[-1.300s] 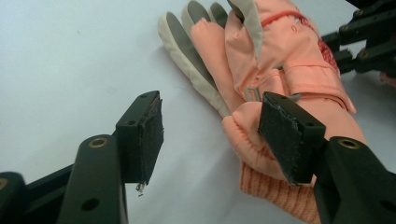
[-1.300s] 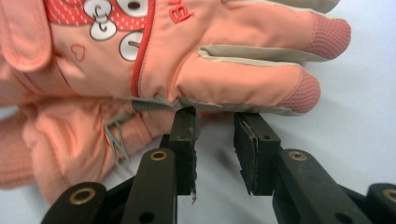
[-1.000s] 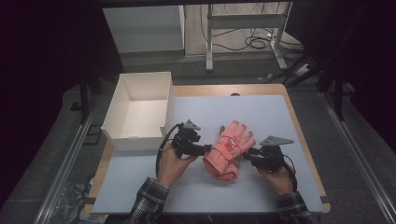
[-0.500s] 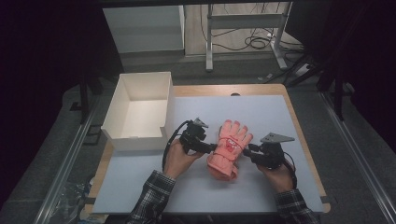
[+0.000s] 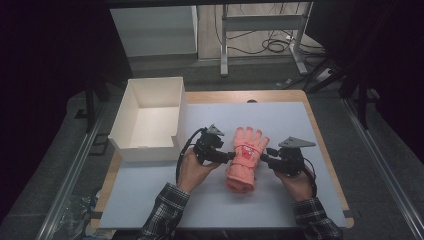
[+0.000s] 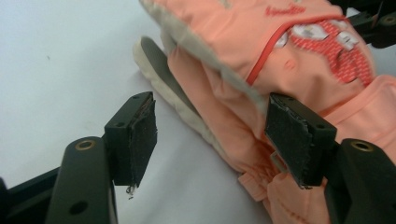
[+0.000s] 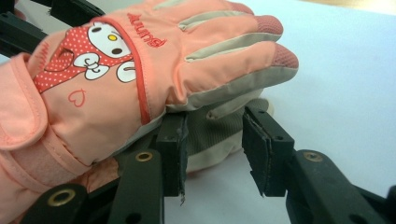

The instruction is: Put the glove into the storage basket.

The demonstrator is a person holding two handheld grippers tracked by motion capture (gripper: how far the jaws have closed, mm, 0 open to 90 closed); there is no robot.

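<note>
Letting go: both grippers, left gripper (image 5: 231, 156) and right gripper (image 5: 264, 158), have just been opening, jaws half-wide and slack around the stacked pink gloves (image 5: 243, 157), pair now aligned, I judge

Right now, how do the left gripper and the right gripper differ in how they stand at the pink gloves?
The left gripper stands at the thumb side of the pink gloves; the right gripper stands at the opposite side. In the left gripper view one pad lies against glove fabric and the other is clear; the right gripper's jaws straddle the lower glove's edge. Both have just been opening, neither clamps.
</note>
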